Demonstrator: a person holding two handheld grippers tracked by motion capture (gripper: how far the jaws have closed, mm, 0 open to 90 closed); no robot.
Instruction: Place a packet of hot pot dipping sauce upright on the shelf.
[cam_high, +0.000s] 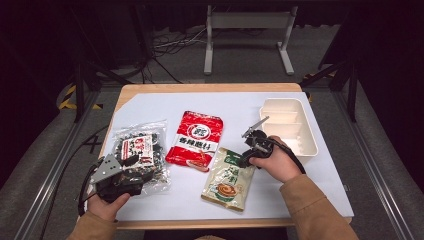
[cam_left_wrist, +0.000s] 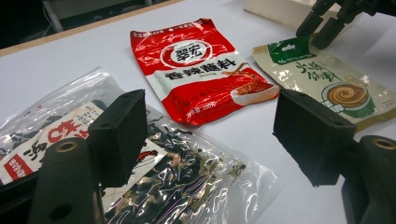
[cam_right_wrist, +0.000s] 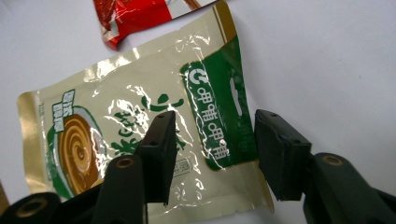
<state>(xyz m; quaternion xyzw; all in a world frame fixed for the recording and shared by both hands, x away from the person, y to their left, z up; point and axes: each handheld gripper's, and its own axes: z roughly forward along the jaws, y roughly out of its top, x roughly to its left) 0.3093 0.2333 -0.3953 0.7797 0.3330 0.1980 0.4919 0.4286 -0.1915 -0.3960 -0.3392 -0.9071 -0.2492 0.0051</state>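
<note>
Three food packets lie on the white tabletop (cam_high: 150, 107). A clear bag of dark dried pieces (cam_high: 140, 155) is at the left, a red packet (cam_high: 196, 139) in the middle and a beige packet with a green header (cam_high: 229, 180) at the right. My left gripper (cam_high: 134, 172) hovers open at the clear bag's (cam_left_wrist: 177, 182) near edge, nothing between its jaws. My right gripper (cam_right_wrist: 215, 154) stands open over the beige packet's (cam_right_wrist: 130, 107) green header. One jaw is above the packet and the other at its side edge, with a gap showing.
A white compartment tray (cam_high: 295, 131) sits at the far right of the table, just beyond my right hand. The red packet's (cam_right_wrist: 130, 14) corner lies close to the beige one. A metal frame (cam_high: 247, 30) and cables stand on the floor behind.
</note>
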